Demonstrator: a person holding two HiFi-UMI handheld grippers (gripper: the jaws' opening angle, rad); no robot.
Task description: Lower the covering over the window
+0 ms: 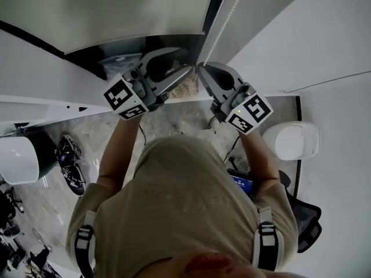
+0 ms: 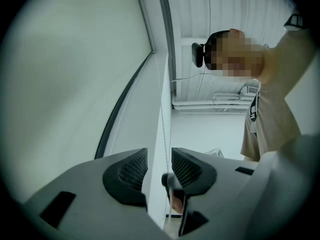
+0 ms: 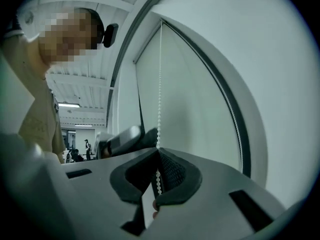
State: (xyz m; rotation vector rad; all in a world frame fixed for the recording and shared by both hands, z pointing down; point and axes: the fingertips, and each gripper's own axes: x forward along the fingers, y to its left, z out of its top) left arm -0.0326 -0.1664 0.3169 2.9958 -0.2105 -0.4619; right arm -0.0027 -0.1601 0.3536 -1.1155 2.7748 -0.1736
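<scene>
My right gripper (image 3: 158, 154) is clamped tight on the bead chain (image 3: 159, 94), which runs up to 12 o'clock. My left gripper (image 2: 160, 159) is open, with the chain hanging between its jaws. The roller blind (image 3: 195, 99) is at 1 o'clock.

Bead chain (image 3: 159, 109) between fingers (image 3: 175, 174) of right gripper (image 3: 157, 159), before blind (image 3: 200, 99)

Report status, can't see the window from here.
Right gripper shut on bead chain. Left gripper open, chain between its fingers. Blind not fully down. Nothing blocking.
</scene>
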